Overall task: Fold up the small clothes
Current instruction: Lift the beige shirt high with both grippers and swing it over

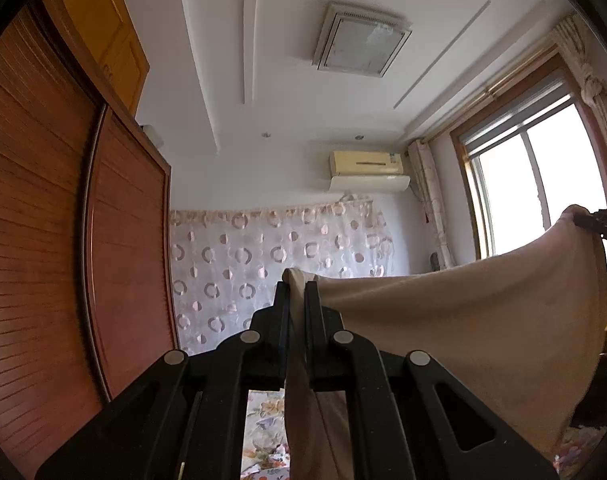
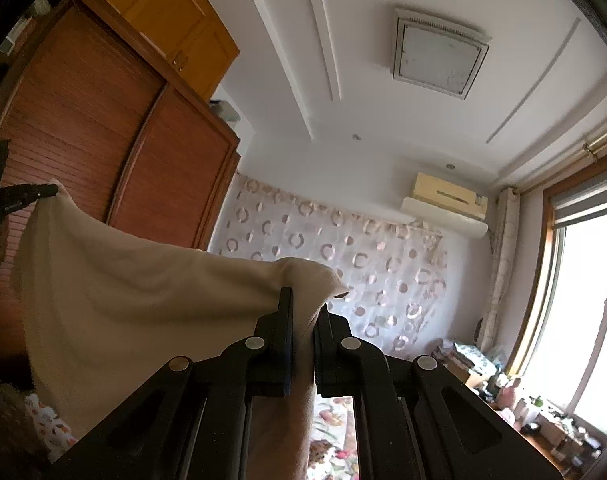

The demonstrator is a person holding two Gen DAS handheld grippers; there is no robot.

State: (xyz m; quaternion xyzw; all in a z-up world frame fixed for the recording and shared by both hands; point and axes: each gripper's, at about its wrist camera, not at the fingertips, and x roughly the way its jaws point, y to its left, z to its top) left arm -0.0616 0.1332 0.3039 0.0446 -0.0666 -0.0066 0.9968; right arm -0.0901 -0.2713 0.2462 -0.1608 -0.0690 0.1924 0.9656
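Observation:
A beige cloth garment hangs in the air, stretched between both grippers. My left gripper is shut on one top corner of it; the fabric runs down between the fingers. The right gripper shows at the right edge of the left wrist view, pinching the other corner. In the right wrist view my right gripper is shut on a corner of the garment. The left gripper shows at the far left there, holding the opposite corner. Both cameras point up toward the ceiling.
A brown louvered wardrobe stands on the left. A patterned curtain covers the far wall below an air conditioner. A window is on the right. A floral bedspread lies below. A cluttered desk stands by the window.

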